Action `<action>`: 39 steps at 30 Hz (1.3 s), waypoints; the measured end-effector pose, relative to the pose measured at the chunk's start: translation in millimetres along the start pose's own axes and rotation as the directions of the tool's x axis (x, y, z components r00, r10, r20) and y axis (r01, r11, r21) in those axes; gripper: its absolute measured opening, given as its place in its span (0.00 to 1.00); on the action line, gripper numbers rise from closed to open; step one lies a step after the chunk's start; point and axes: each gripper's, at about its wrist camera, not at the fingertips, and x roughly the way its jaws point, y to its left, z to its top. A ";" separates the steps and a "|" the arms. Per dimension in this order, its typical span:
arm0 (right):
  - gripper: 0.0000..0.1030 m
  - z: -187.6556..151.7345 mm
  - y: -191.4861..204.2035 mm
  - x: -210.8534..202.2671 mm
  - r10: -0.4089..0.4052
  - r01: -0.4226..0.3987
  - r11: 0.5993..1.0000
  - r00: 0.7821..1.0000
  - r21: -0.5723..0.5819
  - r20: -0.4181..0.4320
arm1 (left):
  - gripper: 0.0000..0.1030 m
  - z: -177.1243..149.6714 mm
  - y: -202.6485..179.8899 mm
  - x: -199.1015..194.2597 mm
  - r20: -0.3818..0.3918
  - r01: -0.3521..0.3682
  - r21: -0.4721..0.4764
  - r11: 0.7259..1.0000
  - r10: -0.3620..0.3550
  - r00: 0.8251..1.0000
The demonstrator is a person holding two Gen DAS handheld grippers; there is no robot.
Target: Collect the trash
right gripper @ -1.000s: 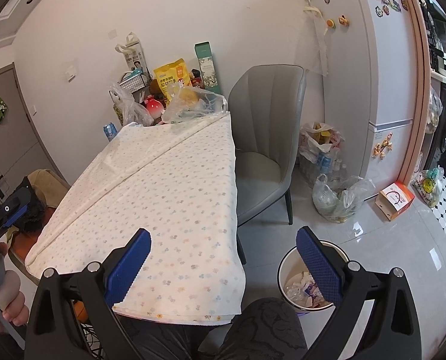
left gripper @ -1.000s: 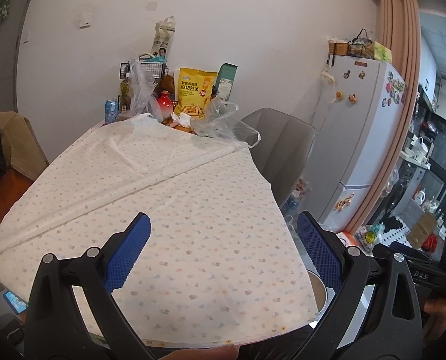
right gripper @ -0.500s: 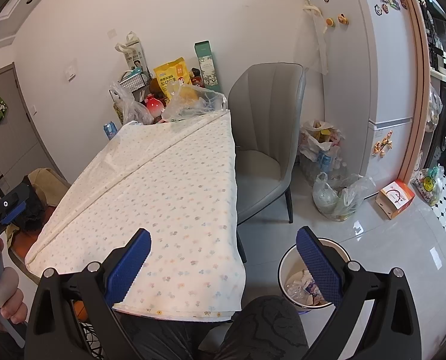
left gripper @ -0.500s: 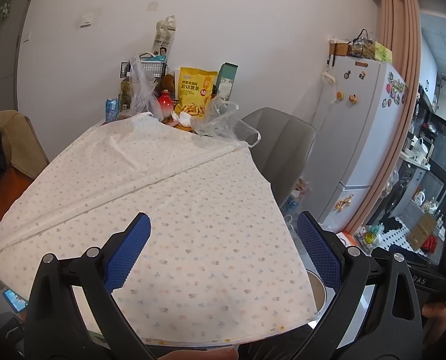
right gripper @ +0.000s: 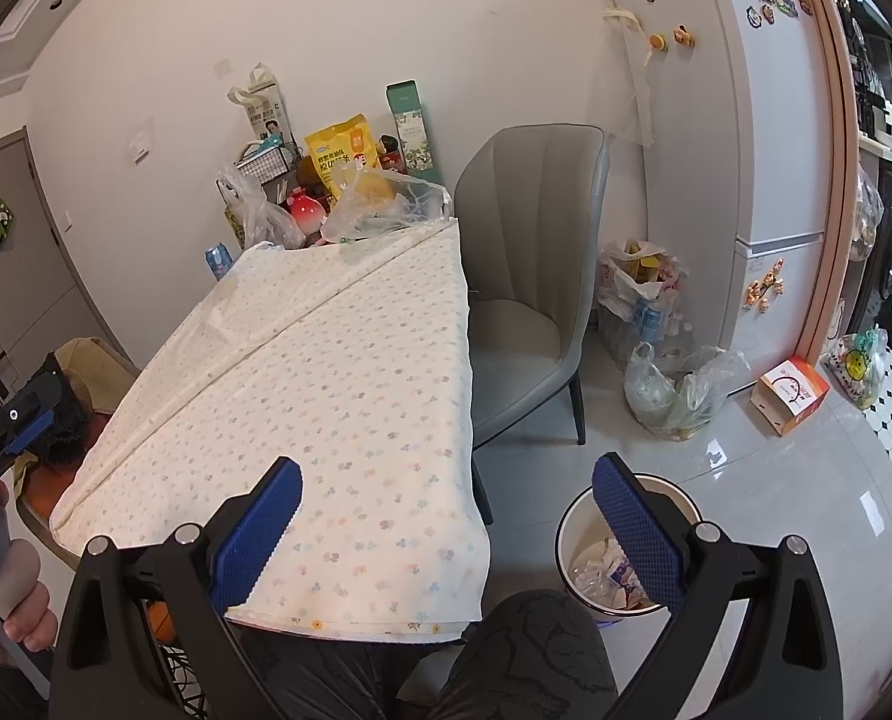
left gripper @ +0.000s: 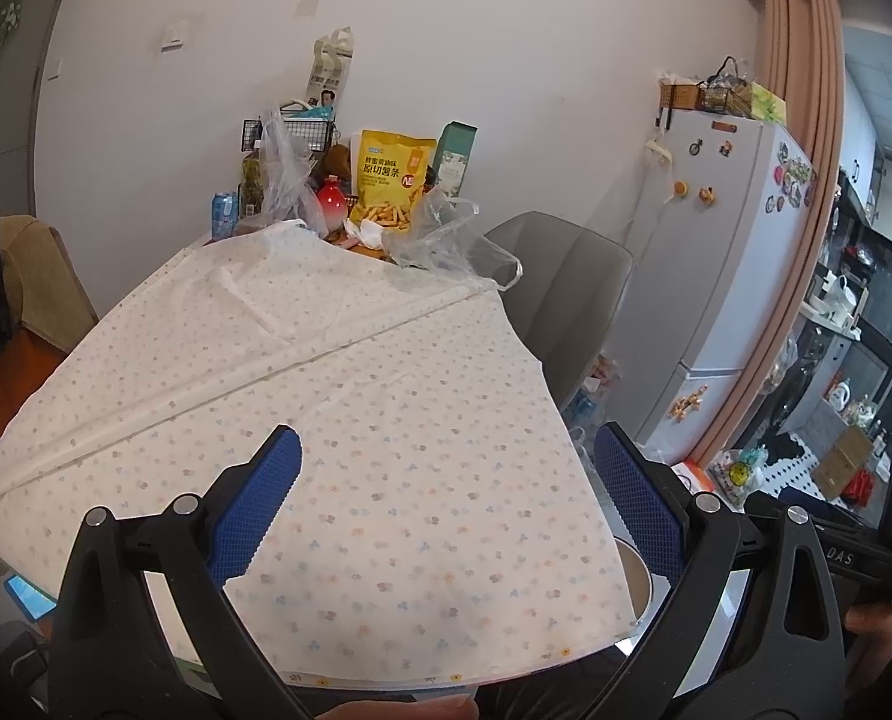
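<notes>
A flower-print cloth covers the table (left gripper: 386, 396) (right gripper: 350, 372). My left gripper (left gripper: 446, 510) hovers open above the table's near end with nothing between its blue pads. My right gripper (right gripper: 446, 528) is open too, held over the table's near right corner. A white trash bin (right gripper: 601, 552) with wrappers inside stands on the floor just right of the table; its rim (left gripper: 637, 576) shows past the cloth's edge in the left wrist view. At the far end lie a crumpled clear plastic bag (left gripper: 446, 234) (right gripper: 386, 204) and a yellow snack bag (left gripper: 392, 180) (right gripper: 341, 150).
A grey chair (right gripper: 535, 276) stands at the table's right side. A white fridge (right gripper: 745, 138) lies beyond it, with filled plastic bags (right gripper: 679, 390) and an orange box (right gripper: 790, 393) on the floor. Cartons, a red jar (left gripper: 333, 201) and a blue can (left gripper: 224, 213) crowd the far end.
Both grippers have drifted slightly; the scene is otherwise the same and both stay open.
</notes>
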 end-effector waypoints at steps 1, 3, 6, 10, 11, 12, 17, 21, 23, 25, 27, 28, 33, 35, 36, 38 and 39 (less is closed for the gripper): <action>0.92 -0.1 0.0 -0.1 0.000 0.000 1.000 1.000 0.000 0.000 | 0.94 -0.1 -0.1 0.0 0.000 -0.001 0.000 1.000 0.001 1.000; 0.92 -0.1 0.2 0.0 0.000 0.000 1.000 1.000 0.000 0.000 | 0.94 -0.2 -0.1 0.0 0.000 -0.001 0.000 1.000 0.001 1.000; 0.92 -0.2 0.0 0.1 -0.001 0.001 1.000 1.000 0.000 0.000 | 0.94 -0.3 -0.1 0.1 -0.001 -0.001 0.000 1.000 0.001 1.000; 0.92 -0.5 -0.5 0.1 -0.002 0.002 1.000 1.000 0.004 -0.004 | 0.94 -2.4 0.7 -1.6 0.000 -0.004 -0.005 1.000 0.004 1.000; 0.92 -0.4 -0.8 0.3 -0.002 0.002 1.000 1.000 0.004 -0.004 | 0.94 -4.2 1.4 -2.3 0.000 -0.006 -0.006 1.000 0.006 1.000; 0.92 -0.4 -0.8 0.3 -0.002 0.002 1.000 1.000 0.004 -0.005 | 0.94 -4.7 1.3 -2.3 0.000 -0.007 -0.006 1.000 0.007 1.000; 0.92 -0.6 -1.0 0.1 -0.002 0.002 1.000 1.000 0.005 -0.006 | 0.94 -6.2 1.1 -1.4 -0.010 -0.006 -0.005 1.000 0.006 1.000; 0.92 -1.0 -1.1 0.1 -0.002 0.002 1.000 1.000 0.005 -0.002 | 0.94 -6.5 0.4 -0.9 -0.010 -0.003 -0.003 1.000 0.003 1.000; 0.92 -1.3 -1.6 0.2 -0.002 0.002 1.000 1.000 0.005 -0.003 | 0.94 -6.5 0.0 -0.1 -0.012 -0.002 -0.003 1.000 0.002 1.000; 0.92 -1.7 -1.8 0.2 -0.003 0.003 1.000 1.000 0.005 -0.003 | 0.94 -6.9 -0.3 1.4 -0.016 0.001 -0.002 1.000 -0.001 1.000; 0.92 -2.2 -2.7 0.6 -0.004 0.004 1.000 1.000 0.006 -0.005 | 0.94 -7.7 -1.4 3.0 -0.020 0.003 0.000 1.000 -0.003 1.000; 0.92 -2.2 -2.7 0.6 -0.005 0.005 1.000 1.000 0.006 -0.006 | 0.94 -8.6 -2.1 3.7 -0.021 0.002 0.003 1.000 -0.002 1.000; 0.92 -2.8 -4.3 2.1 -0.009 0.009 1.000 1.000 0.011 -0.010 | 0.94 -11.4 -4.8 7.8 -0.033 0.011 0.011 1.000 -0.010 0.999; 0.92 -3.4 -4.9 3.7 -0.010 0.010 1.000 1.000 0.014 -0.013 | 0.94 -12.2 -5.6 10.0 -0.040 0.012 0.013 1.000 -0.011 0.999; 0.92 -3.6 -4.8 4.3 -0.011 0.011 1.000 1.000 0.014 -0.014 | 0.94 -12.6 -5.7 11.4 -0.044 0.013 0.013 1.000 -0.013 0.999; 0.92 -4.8 -5.3 6.1 -0.014 0.014 1.000 1.000 0.016 -0.017 | 0.94 -14.0 -6.3 13.9 -0.049 0.017 0.012 1.000 -0.017 0.999; 0.92 -5.5 -6.1 7.3 -0.015 0.015 1.000 1.000 0.017 -0.020 | 0.94 -15.2 -6.5 16.2 -0.054 0.022 0.011 1.000 -0.021 0.998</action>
